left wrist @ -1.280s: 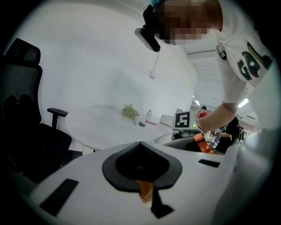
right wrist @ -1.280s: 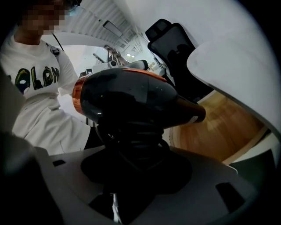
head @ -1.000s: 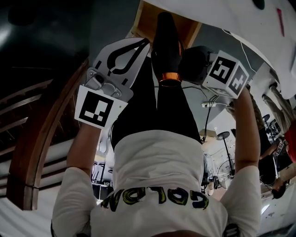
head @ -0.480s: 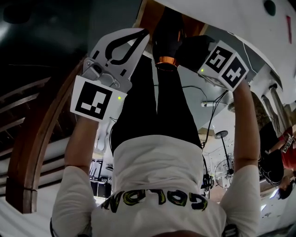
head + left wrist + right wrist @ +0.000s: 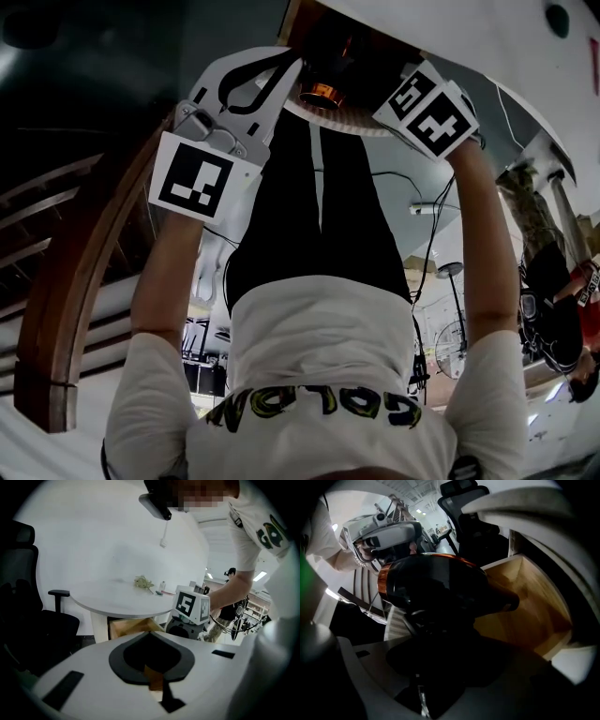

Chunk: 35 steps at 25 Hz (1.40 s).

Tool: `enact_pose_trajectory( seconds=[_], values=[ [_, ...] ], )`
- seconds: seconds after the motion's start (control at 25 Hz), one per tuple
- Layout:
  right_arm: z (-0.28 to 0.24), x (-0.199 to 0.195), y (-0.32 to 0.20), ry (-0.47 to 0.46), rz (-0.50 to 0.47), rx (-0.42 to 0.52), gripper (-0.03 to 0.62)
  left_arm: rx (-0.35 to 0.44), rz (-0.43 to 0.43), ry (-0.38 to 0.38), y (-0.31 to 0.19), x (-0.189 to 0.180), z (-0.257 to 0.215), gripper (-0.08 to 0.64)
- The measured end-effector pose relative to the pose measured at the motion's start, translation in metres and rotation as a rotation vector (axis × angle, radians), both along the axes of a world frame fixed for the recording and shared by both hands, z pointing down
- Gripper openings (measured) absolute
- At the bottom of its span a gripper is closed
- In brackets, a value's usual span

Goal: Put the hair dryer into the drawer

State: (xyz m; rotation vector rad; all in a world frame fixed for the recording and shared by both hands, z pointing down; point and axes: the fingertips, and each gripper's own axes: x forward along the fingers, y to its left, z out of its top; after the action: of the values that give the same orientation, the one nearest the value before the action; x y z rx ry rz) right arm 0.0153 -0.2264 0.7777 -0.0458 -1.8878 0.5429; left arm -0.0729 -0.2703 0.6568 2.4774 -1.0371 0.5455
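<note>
The black hair dryer (image 5: 436, 585), with an orange ring (image 5: 321, 93) round its barrel, is held by my right gripper (image 5: 440, 637), whose jaws are shut on its body. It hangs at the mouth of the open wooden drawer (image 5: 534, 606), nozzle end over the drawer's inside. In the head view the dryer (image 5: 328, 70) is partly hidden inside the drawer (image 5: 298, 21), with my right gripper (image 5: 375, 80) beside it. My left gripper (image 5: 281, 70) is just left of the dryer, shut with nothing in it. In the left gripper view its jaws (image 5: 151, 634) point at the drawer (image 5: 129, 626).
The drawer sits under a round white table (image 5: 117, 597) that bears a few small items. A black office chair (image 5: 28, 620) stands to the left of it, and another chair (image 5: 468, 508) shows behind. A wooden rail (image 5: 84, 281) runs along the left of the head view.
Both grippers have moved toward the drawer, up the head view. The hair dryer has gone further into the drawer opening, and the right gripper has tipped more steeply.
</note>
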Motion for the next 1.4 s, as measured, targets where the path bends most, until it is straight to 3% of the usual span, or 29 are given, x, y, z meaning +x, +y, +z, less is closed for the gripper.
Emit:
enact_pose_trajectory(
  seconds=[0.36,0.8,1.4],
  values=[
    [0.033,0.007,-0.021,0.173,-0.060,0.201,0.244,-0.025,-0.009,-0.015,-0.007,0.003,0.022,0.012],
    [0.058,0.001,-0.038,0.299,-0.052,0.324,0.244,-0.053,-0.012,-0.024,-0.014,-0.004,0.044,0.012],
    [0.083,0.010,-0.047,0.469,-0.183,0.498,0.245,-0.075,0.039,-0.085,-0.008,0.002,0.068,0.012]
  ],
)
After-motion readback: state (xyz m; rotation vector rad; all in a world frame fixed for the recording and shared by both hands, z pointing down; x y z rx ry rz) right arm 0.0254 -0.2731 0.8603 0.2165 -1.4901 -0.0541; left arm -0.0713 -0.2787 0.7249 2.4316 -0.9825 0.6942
